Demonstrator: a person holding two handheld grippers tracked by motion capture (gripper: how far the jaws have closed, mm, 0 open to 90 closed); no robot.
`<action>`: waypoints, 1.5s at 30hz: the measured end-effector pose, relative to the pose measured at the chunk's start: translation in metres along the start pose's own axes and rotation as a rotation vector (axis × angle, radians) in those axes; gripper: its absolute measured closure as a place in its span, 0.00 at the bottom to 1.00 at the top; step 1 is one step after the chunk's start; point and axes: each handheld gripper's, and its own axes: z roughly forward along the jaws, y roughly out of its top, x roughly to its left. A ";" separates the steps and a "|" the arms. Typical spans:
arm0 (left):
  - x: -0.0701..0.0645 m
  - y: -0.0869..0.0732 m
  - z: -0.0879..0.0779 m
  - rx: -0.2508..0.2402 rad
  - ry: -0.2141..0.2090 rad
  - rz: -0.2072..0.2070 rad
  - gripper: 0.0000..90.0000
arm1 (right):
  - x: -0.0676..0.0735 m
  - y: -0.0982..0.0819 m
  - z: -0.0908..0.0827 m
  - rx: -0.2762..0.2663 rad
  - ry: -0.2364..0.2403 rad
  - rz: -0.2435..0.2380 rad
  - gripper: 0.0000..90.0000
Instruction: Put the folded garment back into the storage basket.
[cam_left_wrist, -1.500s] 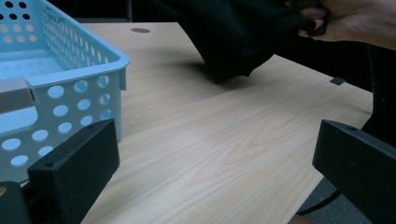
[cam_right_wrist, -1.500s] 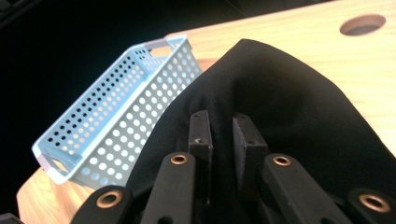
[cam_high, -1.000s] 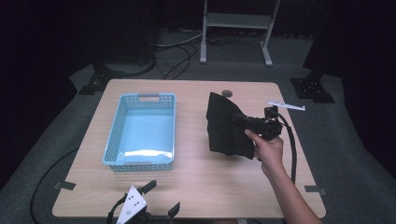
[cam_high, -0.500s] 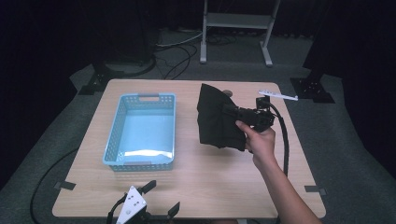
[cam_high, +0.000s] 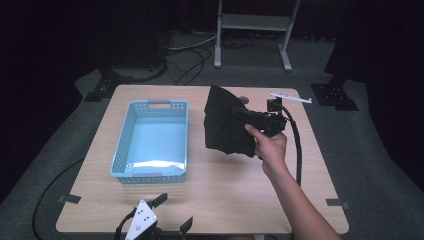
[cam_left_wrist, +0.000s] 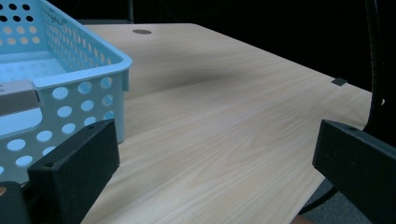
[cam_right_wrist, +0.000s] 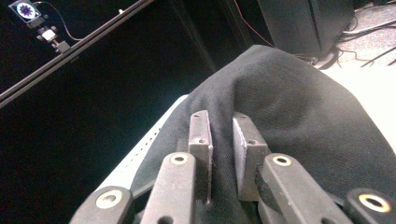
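Note:
A black cloth hangs above the middle of the wooden table, just right of a light blue perforated basket. My right gripper, held by a hand coming from the lower right, is shut on the cloth's upper part. In the right gripper view the two jaws pinch a fold of the dark fabric. My left gripper rests at the table's front edge, open, with nothing between its jaws. In the left gripper view its wide-apart jaws frame bare wood, with the basket's corner at the left.
The basket looks empty apart from a pale sheet on its floor. A small round grommet is set in the table behind the cloth. Metal stand legs and cables lie on the dark floor beyond the table.
The right gripper has carried the black cloth leftward and a little higher, closer to the basket. The left gripper has stayed where it was.

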 end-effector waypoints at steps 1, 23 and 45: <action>0.000 0.000 0.000 0.001 0.000 0.000 0.00 | 0.001 0.000 0.001 0.001 0.002 0.001 0.89; 0.000 0.000 0.000 0.002 -0.004 0.001 0.00 | 0.019 0.004 0.020 -0.024 0.061 -0.001 0.89; 0.000 0.000 -0.001 0.001 0.000 0.004 0.00 | 0.042 0.007 0.044 -0.033 0.122 -0.015 0.89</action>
